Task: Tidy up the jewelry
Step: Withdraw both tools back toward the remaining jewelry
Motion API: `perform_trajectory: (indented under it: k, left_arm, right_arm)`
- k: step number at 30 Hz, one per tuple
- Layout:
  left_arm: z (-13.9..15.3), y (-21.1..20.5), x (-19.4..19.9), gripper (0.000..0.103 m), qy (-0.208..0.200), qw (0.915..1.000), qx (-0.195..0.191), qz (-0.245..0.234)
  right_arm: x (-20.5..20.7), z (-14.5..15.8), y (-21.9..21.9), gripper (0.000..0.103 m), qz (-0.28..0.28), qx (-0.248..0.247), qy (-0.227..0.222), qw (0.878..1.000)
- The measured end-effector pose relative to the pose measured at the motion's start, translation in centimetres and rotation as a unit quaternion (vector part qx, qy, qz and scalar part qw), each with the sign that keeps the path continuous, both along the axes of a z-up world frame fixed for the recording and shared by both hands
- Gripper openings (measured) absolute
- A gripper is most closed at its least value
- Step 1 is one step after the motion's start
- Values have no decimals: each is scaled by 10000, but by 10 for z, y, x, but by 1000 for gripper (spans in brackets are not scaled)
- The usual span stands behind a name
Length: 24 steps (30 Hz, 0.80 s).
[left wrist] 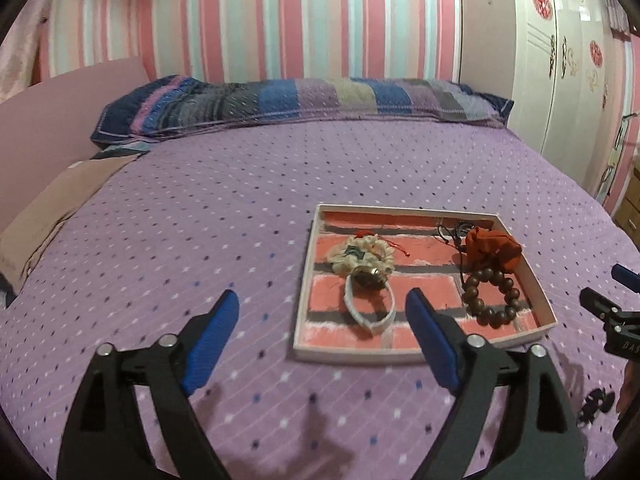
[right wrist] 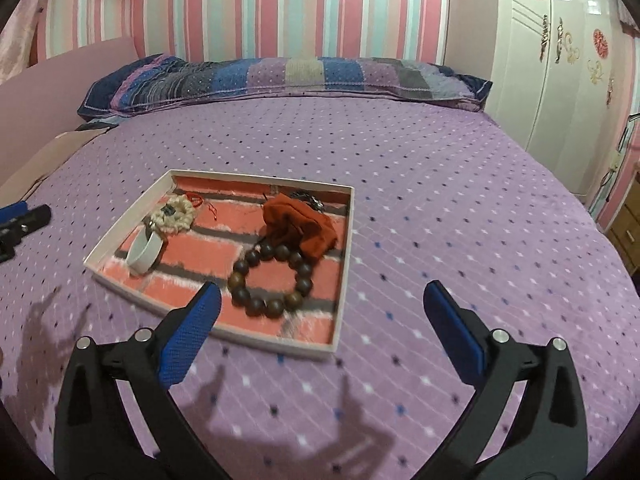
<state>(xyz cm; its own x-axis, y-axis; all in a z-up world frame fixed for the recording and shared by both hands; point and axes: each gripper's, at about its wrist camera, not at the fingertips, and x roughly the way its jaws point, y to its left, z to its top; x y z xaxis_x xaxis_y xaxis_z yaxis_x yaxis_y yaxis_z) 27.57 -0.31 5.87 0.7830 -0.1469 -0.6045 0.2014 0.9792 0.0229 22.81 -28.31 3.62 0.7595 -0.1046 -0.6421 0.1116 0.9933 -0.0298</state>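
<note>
A shallow white tray (left wrist: 304, 280) with a red brick-pattern lining lies on the purple bed; it also shows in the right wrist view (right wrist: 344, 264). In it lie a brown wooden bead bracelet (left wrist: 491, 295) (right wrist: 270, 280), an orange cloth pouch (left wrist: 494, 249) (right wrist: 300, 224), a cream scrunchie (left wrist: 360, 256) (right wrist: 173, 214), a white band (left wrist: 370, 307) (right wrist: 145, 255) and a dark cord necklace (left wrist: 454, 232). My left gripper (left wrist: 322, 312) is open and empty above the tray's near edge. My right gripper (right wrist: 322, 300) is open and empty at the tray's near right corner.
The purple dotted bedspread (left wrist: 200, 220) covers the bed. A striped pillow (left wrist: 300, 100) lies at the far end by the striped wall. A beige cloth (left wrist: 52, 208) lies at the left. A white wardrobe (right wrist: 560, 60) stands at the right. A small dark object (left wrist: 596, 402) lies near the right gripper.
</note>
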Motion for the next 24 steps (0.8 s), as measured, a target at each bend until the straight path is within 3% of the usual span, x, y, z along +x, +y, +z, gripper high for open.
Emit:
perform_trajectory:
  k: [6, 11, 18, 24]
  left_arm:
    - [1, 24, -50, 92, -50, 9999, -26, 153]
    - [-17, 37, -85, 92, 86, 9996, -140, 228]
    - [-55, 36, -112, 92, 387, 9987, -36, 336]
    - [-67, 33, -132, 92, 433, 9987, -119, 247]
  right_arm:
    - [-52, 6, -10, 99, -149, -1, -88, 9998]
    - [-84, -9, -10, 99, -260, 180, -35, 9995]
    - [-122, -38, 26, 98, -169, 139, -247, 9995]
    - [-137, -48, 50, 98, -60, -84, -376, 9992]
